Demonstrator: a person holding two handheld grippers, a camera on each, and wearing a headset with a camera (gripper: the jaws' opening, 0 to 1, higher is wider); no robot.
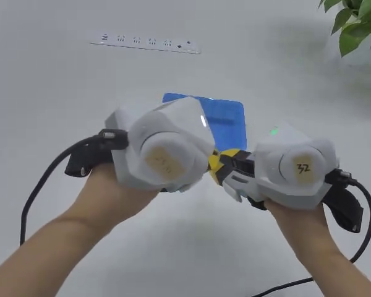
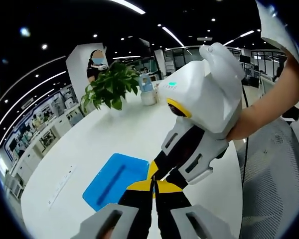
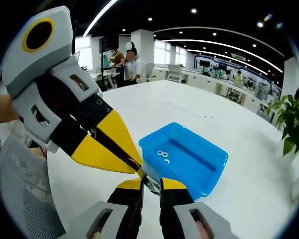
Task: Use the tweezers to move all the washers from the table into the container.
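Above the white counter (image 1: 62,80), just in front of the blue container (image 3: 202,167), the two grippers meet tip to tip. In the right gripper view the left gripper (image 3: 137,170) has its yellow fingers clenched on a thin dark strip, which I take to be the tweezers (image 3: 147,180). The strip's bright end sits between the fingers of the right gripper (image 3: 150,186). They look clenched on it too, though the piece is so slim there that I would not swear to that second grip.

The step in hand reads as a handover or re-grip of the tool, not a pick. The next move calls for one gripper to let go cleanly, leaving the tweezers square in the other with their tips free. After that comes a search of the counter for any washer left to lift.

The right gripper view looks into the container and picks out a few washers (image 3: 162,155) lying near one corner. In the head view the white gripper bodies cover the meeting point and much of the container, but that view adds a power strip (image 1: 145,43) farther back and a plant (image 1: 358,21).
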